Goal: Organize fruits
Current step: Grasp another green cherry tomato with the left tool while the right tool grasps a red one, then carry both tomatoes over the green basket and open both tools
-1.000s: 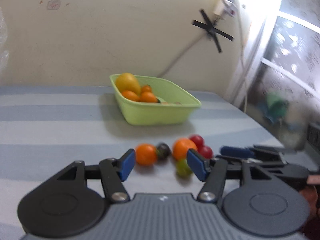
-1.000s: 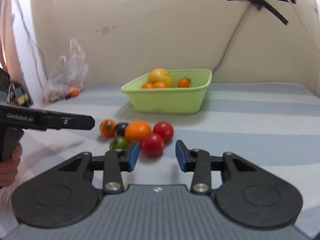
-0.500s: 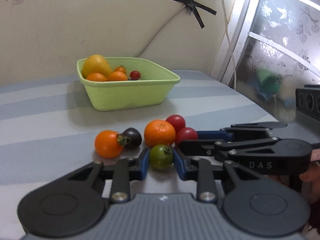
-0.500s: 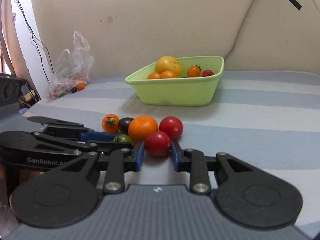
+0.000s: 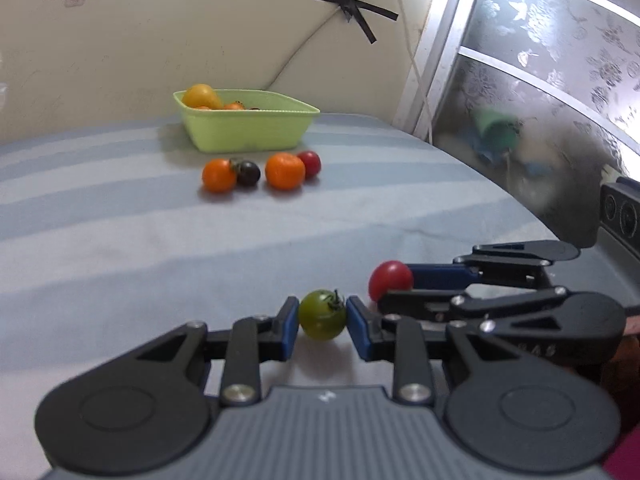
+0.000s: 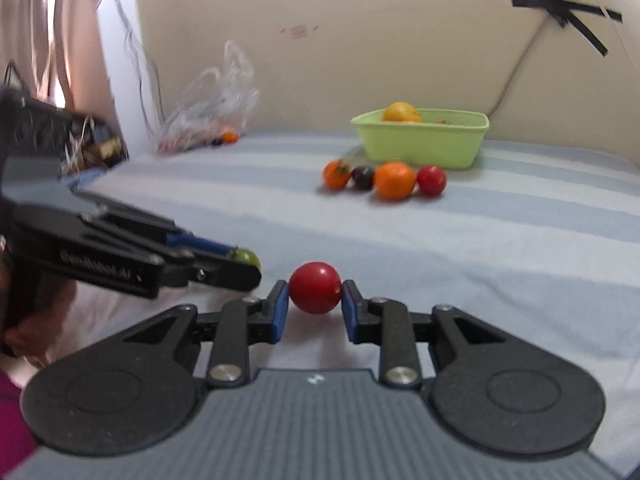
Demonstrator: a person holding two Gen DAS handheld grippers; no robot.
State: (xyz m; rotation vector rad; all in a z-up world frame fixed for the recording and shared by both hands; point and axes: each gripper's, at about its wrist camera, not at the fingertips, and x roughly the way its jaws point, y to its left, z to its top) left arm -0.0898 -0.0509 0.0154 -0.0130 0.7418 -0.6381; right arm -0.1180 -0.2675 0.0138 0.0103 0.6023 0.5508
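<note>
surface: tabletop (image 5: 120, 240) with a pale blue and grey striped cloth, wall behind it
basket: light green basket (image 5: 248, 128) far centre on the cloth; holds a big yellow fruit (image 5: 200, 96) plus small orange ones, only partly seen over the rim
plastic bag: clear plastic bag (image 6: 212, 108) far left by the wall, small fruits in it, blurred
left tool: left tool (image 5: 322, 322) near centre in its own view, blue pads clamped on the green tomato (image 5: 322, 314); the tomato sits between the pads, stem cap pointing up and right
right tool: right tool (image 6: 314, 304) near, just right of the left tool, pads gripping the red tomato (image 6: 315, 288)
hand: part of a hand (image 6: 36, 324) on the left tool's handle, left edge of the right wrist view
loose row: four fruits on the cloth just in front of the basket, well apart from both tools
row left to right: orange tomato (image 5: 218, 176), dark purple tomato (image 5: 249, 173) touching it, orange citrus (image 5: 285, 171), second red tomato (image 5: 309, 163) touching the citrus on its far right side
wall: black tape cross (image 5: 354, 10) on a cable, upper right
</note>
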